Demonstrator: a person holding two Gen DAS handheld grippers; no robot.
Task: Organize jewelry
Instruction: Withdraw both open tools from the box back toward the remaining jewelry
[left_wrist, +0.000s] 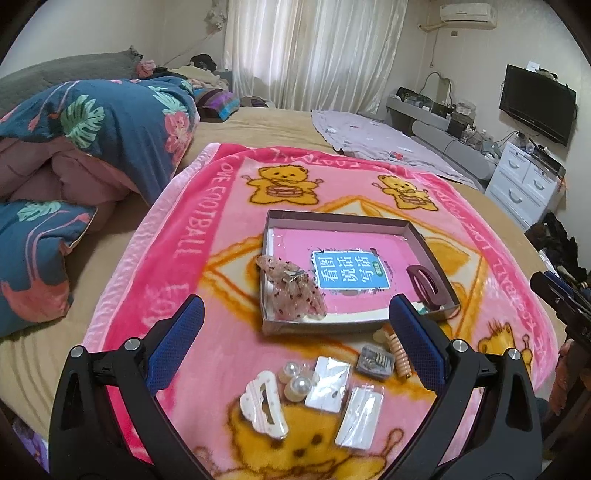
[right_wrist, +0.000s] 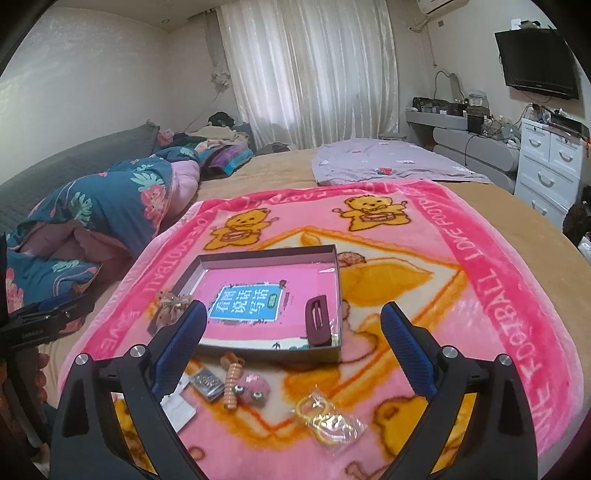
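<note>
shallow cardboard tray (left_wrist: 341, 220), open top, set mid-way on a pink bear-print blanket (left_wrist: 184, 258) over the bed; a pink booklet with a blue label (left_wrist: 351, 271) lines its floor. inside: a dark maroon hair claw (left_wrist: 426, 286) at the near right corner; a translucent pink speckled hair piece (left_wrist: 291, 290) draped over the near left wall, partly in, partly out.

loose on the blanket, just in front of the tray: white scalloped claw clip (left_wrist: 263, 404); pearl pieces (left_wrist: 295, 376) beside it; two clear packets with white cards (left_wrist: 345, 398); small grey case (left_wrist: 375, 362); peach spiral hair tie (left_wrist: 400, 356); pink fuzzy bobble (right_wrist: 255, 389); clear bag of yellow rings (right_wrist: 327, 417).

left gripper (left_wrist: 295, 343): blue-padded jaws spread wide, holding nothing, above the loose items. right gripper (right_wrist: 293, 343): jaws likewise spread, holding nothing, above the tray's near edge.

surroundings: floral quilt (left_wrist: 92, 125), white curtain (left_wrist: 314, 48), wall television (left_wrist: 537, 103), white drawers (left_wrist: 524, 181).
</note>
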